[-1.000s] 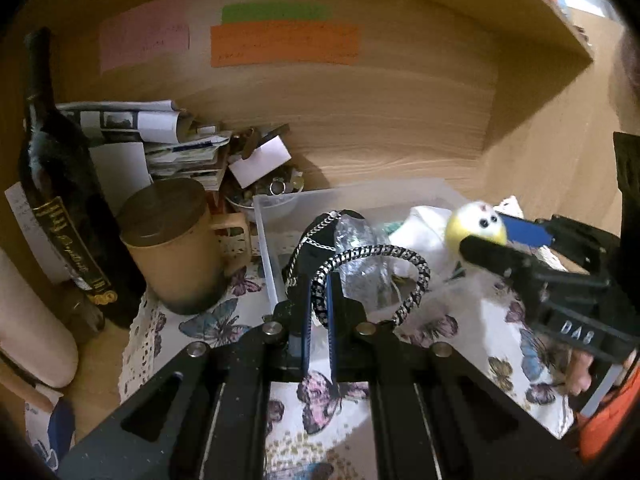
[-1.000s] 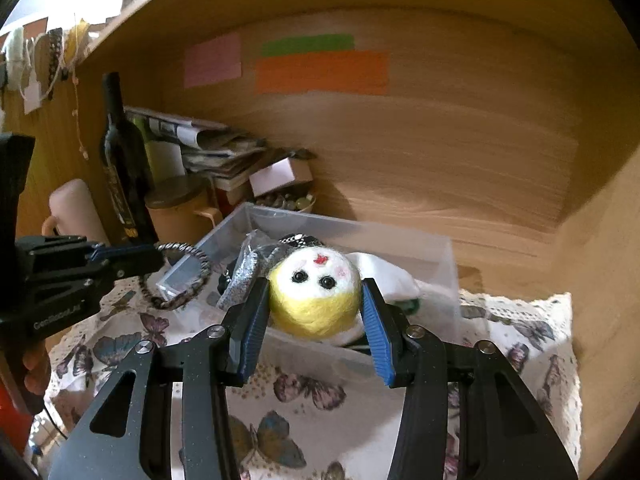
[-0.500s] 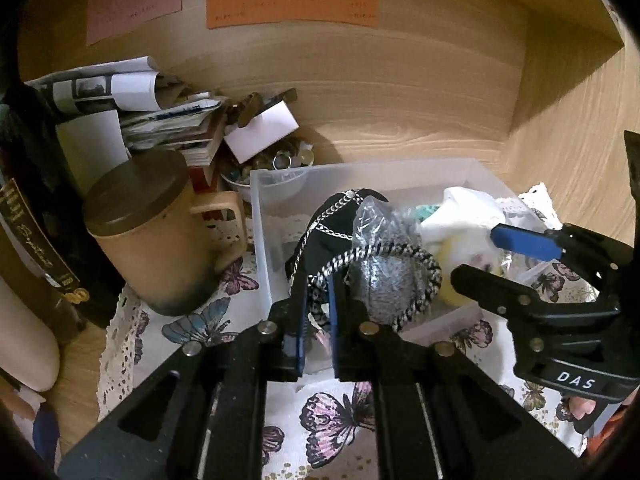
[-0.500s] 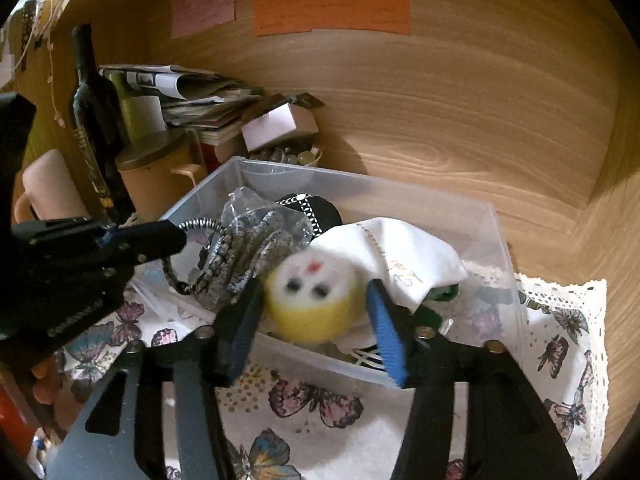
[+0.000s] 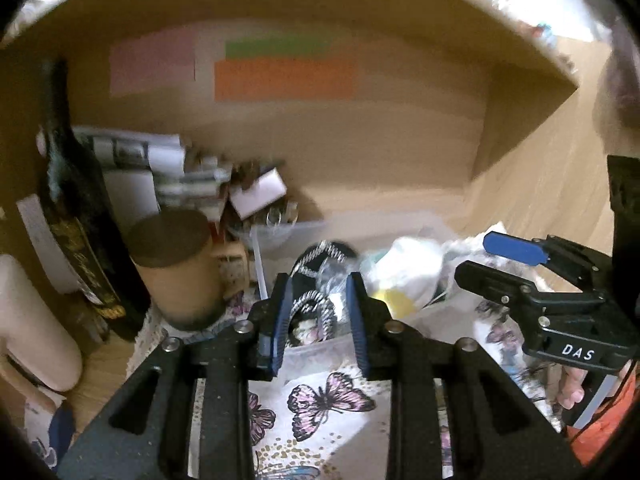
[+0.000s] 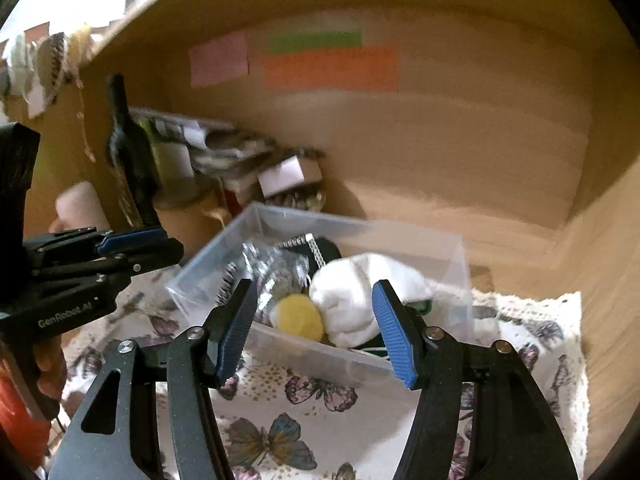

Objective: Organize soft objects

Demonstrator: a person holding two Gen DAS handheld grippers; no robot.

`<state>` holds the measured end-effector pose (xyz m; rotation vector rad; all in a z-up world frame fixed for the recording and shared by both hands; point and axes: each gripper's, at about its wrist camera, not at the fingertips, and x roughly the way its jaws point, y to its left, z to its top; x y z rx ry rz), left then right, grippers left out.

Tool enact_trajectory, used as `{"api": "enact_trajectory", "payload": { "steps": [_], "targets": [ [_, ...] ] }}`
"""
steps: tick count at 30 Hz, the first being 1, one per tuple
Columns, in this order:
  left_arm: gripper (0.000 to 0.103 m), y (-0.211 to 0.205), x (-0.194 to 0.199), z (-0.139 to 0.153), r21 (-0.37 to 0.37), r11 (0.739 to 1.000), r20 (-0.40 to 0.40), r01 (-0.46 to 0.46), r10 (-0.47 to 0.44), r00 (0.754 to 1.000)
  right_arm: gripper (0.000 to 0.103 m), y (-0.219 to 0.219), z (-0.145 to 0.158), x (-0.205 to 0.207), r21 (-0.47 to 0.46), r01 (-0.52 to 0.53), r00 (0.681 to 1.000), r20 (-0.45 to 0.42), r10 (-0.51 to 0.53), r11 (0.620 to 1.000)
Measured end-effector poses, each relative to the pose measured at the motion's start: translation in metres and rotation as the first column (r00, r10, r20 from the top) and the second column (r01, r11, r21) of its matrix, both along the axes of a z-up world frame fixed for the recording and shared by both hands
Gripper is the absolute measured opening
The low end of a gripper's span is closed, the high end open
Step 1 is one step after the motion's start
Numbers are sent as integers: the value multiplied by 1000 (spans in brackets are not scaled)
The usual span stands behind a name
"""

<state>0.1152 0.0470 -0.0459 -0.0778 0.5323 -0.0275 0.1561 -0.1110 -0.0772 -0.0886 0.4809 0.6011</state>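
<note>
Both grippers stand with jaws apart and nothing between them. Left gripper (image 5: 318, 312), at lower centre of its own view, is parted moderately; the braided loop (image 5: 314, 310) shows through the gap but lies beyond the fingertips in the clear bin (image 6: 360, 356), and no contact with either pad can be confirmed. Right gripper (image 6: 316, 328), at lower centre of its own view, is spread wide and sits short of the bin's near wall, touching nothing. Yellow ball (image 6: 300, 318) rests inside the bin at centre frame, against the near wall, touching the white cloth bundle (image 6: 356, 304) to its right and close beside a crinkled clear bag (image 6: 276, 276) to its left. A black pouch with a chain (image 6: 320, 248) lies further back in the bin. Bin stands on the butterfly-print cloth (image 6: 304, 396) filling the lower frame. Lidded mug (image 5: 176, 264) and dark bottle (image 5: 76, 208) stand at left of the left-hand view, clear of the work. Both views are motion-blurred, so fine contact is uncertain. Judgement: the placing step for ball and loop appears complete, both items being in the bin and both tools empty. Next move calls for locating any further soft item outside the bin; none is visible on the cloth in these views, so the task may be near its end
</note>
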Motion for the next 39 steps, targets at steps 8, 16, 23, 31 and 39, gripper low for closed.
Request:
{"api": "enact_trajectory", "payload": {
  "steps": [8,16,23,31,39],
  "targets": [
    [48,-11,-49,44,1,1000,160,16,-16,987,59,-23,43,-45,84,2,991,131,-14,996],
    [75,-22,-85,62,39,999,280,-21,10,960,83,-38,66,-91,134,11,967,251,-44,991],
    [97,-31,-107,69,44,998,331,-40,23,943,99,-49,72,-113,174,21,954,291,-71,985],
    [102,-33,-115,68,42,998,339,-41,25,941,103,-55,73,-125,196,28,949,303,-88,980],
    [103,-33,-116,66,39,998,332,-48,32,943,103,-56,71,-129,203,36,951,294,-96,979]
  ]
}}
